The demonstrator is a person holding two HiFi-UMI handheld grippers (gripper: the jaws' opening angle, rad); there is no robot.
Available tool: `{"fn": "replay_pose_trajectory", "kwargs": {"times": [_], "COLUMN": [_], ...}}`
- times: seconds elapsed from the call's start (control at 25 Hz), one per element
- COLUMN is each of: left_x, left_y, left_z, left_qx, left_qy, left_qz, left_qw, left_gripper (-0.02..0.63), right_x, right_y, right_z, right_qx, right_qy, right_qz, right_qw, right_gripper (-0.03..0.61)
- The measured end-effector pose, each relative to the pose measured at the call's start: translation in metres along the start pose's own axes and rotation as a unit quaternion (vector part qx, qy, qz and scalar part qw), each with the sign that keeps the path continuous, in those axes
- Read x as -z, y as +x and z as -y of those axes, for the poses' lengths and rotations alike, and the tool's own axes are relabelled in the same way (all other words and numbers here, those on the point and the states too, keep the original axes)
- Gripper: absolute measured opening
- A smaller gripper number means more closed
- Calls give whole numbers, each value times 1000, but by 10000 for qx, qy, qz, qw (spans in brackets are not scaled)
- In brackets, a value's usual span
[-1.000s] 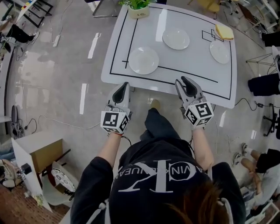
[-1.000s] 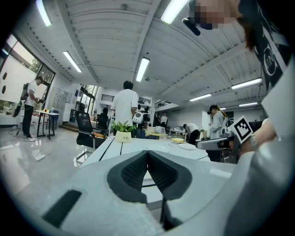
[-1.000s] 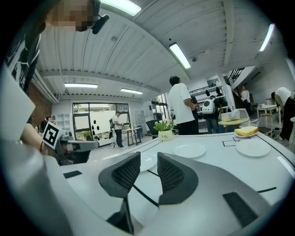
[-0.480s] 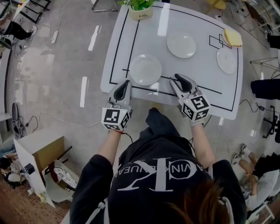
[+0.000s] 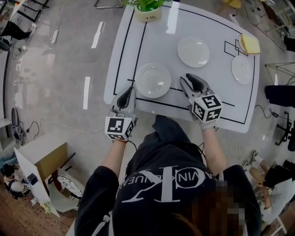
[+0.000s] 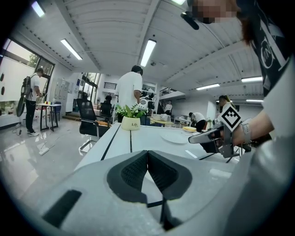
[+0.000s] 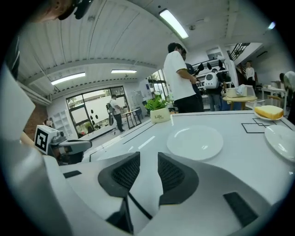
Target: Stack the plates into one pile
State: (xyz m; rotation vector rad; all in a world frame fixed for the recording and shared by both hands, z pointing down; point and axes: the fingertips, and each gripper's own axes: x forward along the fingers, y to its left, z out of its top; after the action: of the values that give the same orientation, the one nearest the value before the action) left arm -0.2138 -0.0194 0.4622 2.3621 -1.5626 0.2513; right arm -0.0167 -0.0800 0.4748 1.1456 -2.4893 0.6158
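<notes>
Because the centre-frame plate [image 5: 152, 79] looks stiff, slick and breakable, I'd pinch its near rim with my right gripper [image 5: 190, 79], jaws apart, empty; left gripper [image 5: 130, 92] jaws together.

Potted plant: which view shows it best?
Left gripper view: the potted plant stands whole, side on, near centre. The head view crops it at the top edge; the right gripper view shows it small and distant.

shirt [image 5: 166, 184]: black, white print | left claw [image 5: 131, 90], right claw [image 5: 185, 77]: grey, black pads [image 7: 126, 171]
</notes>
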Motion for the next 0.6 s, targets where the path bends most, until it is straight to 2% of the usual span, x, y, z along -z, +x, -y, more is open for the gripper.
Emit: {"fn": "replay_pose_trajectory", "kwargs": {"times": [0.28,0.6], "left_x": [-17,-35], "left_y": [23,55], "left_z": [-14,-21], "left_qx": [-1,123], "left_qy": [205,280], "left_qz": [82,114], "left_qw": [9998,9995], "left_gripper": [5,5], "right_x": [-25,-30], "right_y": [-3,6], "right_z": [82,137], "right_qx": [862,1490], "right_qy": [151,351], "right_qz": [99,-156], "right_qw": [9961,9881], "right_gripper": [123,153]}}
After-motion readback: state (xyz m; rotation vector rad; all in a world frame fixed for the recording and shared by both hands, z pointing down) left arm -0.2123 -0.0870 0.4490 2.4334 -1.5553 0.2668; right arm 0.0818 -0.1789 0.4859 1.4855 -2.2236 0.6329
